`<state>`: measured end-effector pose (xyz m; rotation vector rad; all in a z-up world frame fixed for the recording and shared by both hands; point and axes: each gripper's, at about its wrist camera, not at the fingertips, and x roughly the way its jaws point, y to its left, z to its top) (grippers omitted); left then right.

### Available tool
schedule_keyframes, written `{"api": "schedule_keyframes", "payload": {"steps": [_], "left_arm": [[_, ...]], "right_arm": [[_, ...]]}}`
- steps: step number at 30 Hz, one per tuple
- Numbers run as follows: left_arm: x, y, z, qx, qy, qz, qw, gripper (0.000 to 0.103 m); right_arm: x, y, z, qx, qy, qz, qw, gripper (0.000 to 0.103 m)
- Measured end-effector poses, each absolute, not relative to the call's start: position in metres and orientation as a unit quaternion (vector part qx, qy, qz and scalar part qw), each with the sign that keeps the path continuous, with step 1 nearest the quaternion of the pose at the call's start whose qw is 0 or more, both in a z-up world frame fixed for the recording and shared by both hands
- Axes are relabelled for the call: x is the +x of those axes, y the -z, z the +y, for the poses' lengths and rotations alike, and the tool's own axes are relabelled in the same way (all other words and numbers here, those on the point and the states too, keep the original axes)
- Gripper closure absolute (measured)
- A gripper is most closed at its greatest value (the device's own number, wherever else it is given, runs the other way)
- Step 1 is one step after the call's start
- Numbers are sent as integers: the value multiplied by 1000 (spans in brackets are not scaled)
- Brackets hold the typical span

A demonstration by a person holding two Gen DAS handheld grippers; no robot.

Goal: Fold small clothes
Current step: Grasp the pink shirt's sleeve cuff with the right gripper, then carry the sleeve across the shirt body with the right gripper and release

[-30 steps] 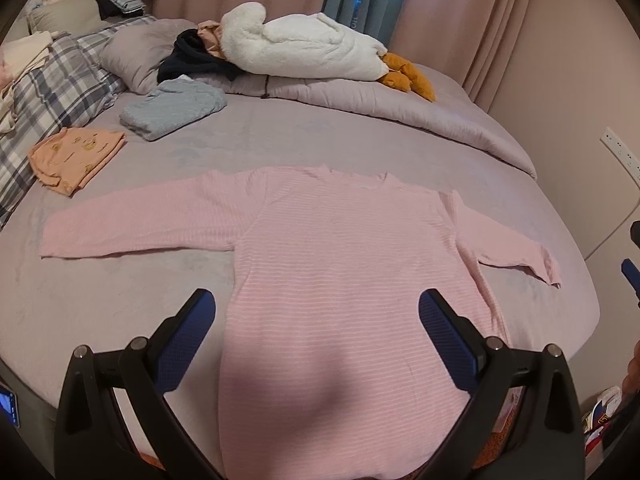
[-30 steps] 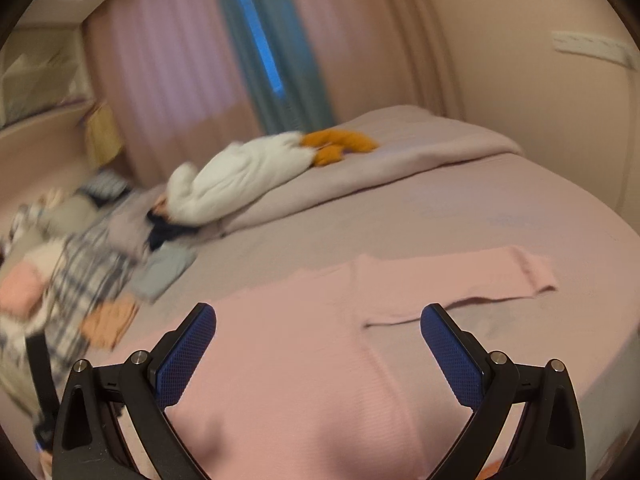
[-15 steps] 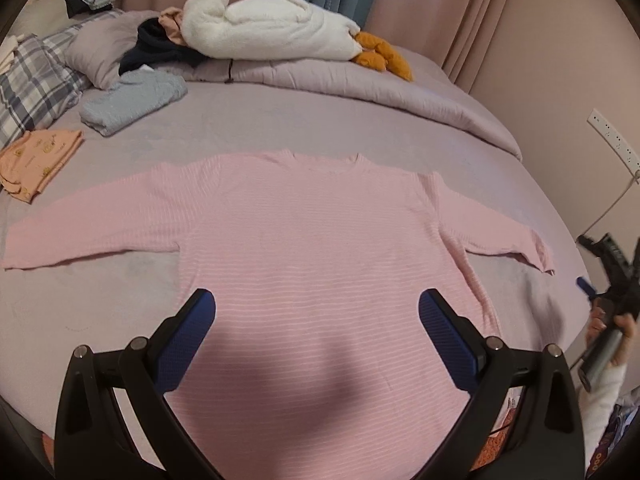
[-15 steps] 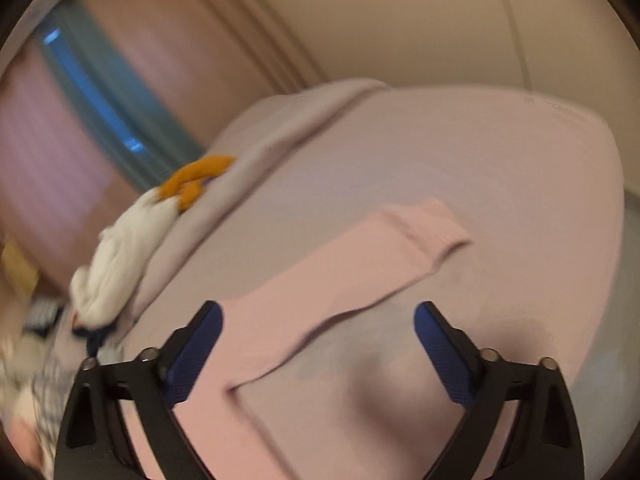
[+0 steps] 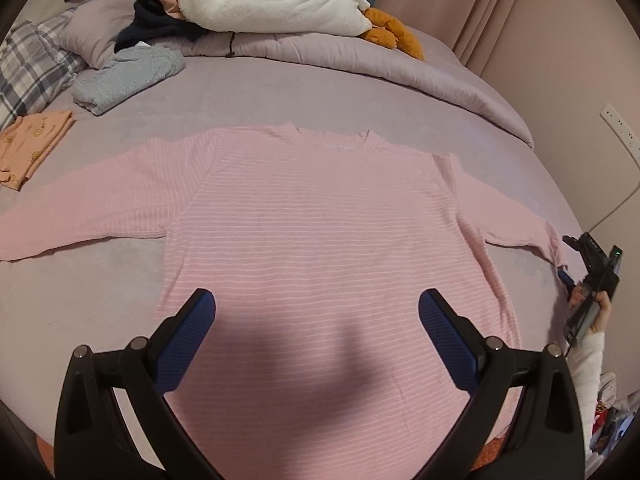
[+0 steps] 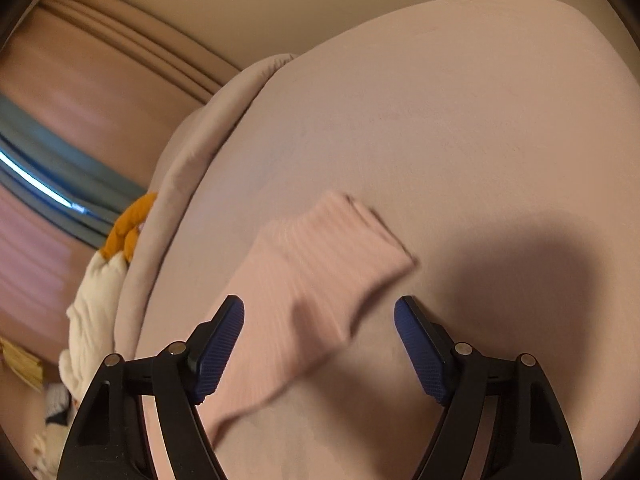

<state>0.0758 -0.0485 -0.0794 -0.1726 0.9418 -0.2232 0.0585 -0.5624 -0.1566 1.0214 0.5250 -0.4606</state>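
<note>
A pink striped long-sleeved top (image 5: pixel 320 248) lies spread flat and face-up on the lilac bed sheet (image 5: pixel 280 96), neckline toward the far pillows, both sleeves stretched out to the sides. The left gripper (image 5: pixel 316 320) hangs above the lower part of the body panel, its blue-padded fingers (image 5: pixel 184 340) spread wide with nothing between them, casting a shadow across the hem.

The left wrist view takes in the whole bed: a folded grey garment (image 5: pixel 128 78) and a folded orange garment (image 5: pixel 34 142) lie to the left of the top, well apart from it, with a plaid blanket (image 5: pixel 30 68) at the far left edge. At the head of the bed a white plush toy with orange feet (image 5: pixel 276 2) rests on the rolled duvet (image 5: pixel 360 60). At the right edge of this view the person's right hand (image 5: pixel 592 308) holds the other tool, just beyond the right cuff.

The right wrist view shows none of that spread. It looks down on the right sleeve's cuff (image 6: pixel 332 256), which lies flat on the sheet. The right gripper (image 6: pixel 320 344) is open wide, its fingers straddling the sleeve a little back from the cuff. The picture is motion-blurred, so whether the pads (image 6: pixel 220 352) touch the fabric cannot be told; they appear to sit just above it.
</note>
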Motion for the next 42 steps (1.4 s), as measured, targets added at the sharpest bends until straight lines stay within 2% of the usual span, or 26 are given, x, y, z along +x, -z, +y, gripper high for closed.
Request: {"api": "schedule_keyframes", "payload": {"steps": [3, 6, 8, 9, 10, 11, 19, 23, 28, 34, 42], "left_arm": [[81, 77, -44, -99, 109, 450, 881, 2], [85, 75, -42, -103, 106, 446, 883, 4], [86, 74, -40, -104, 100, 443, 885, 5], [87, 73, -37, -106, 97, 441, 886, 6], [87, 72, -34, -109, 96, 440, 886, 6], [87, 71, -31, -112, 94, 438, 887, 7], [83, 65, -3, -128, 64, 420, 896, 7], [78, 59, 11, -139, 52, 409, 900, 7], [71, 54, 26, -142, 34, 397, 906, 7], [65, 58, 41, -144, 23, 396, 907, 7], [66, 71, 54, -140, 14, 407, 902, 7]], "right_arm": [[69, 159, -568, 483, 224, 239, 812, 28], [79, 159, -570, 471, 231, 237, 818, 44], [86, 160, -571, 463, 235, 239, 820, 72], [85, 160, -572, 461, 237, 240, 821, 78], [87, 158, -571, 456, 234, 242, 824, 91], [88, 153, -568, 447, 228, 243, 830, 95], [90, 62, -520, 354, 166, 199, 899, 96], [103, 7, -459, 291, 90, 196, 932, 96], [123, -19, -379, 240, -1, 220, 946, 96], [159, 0, -290, 190, -74, 287, 936, 96], [180, 74, -197, 134, -143, 403, 894, 96]]}}
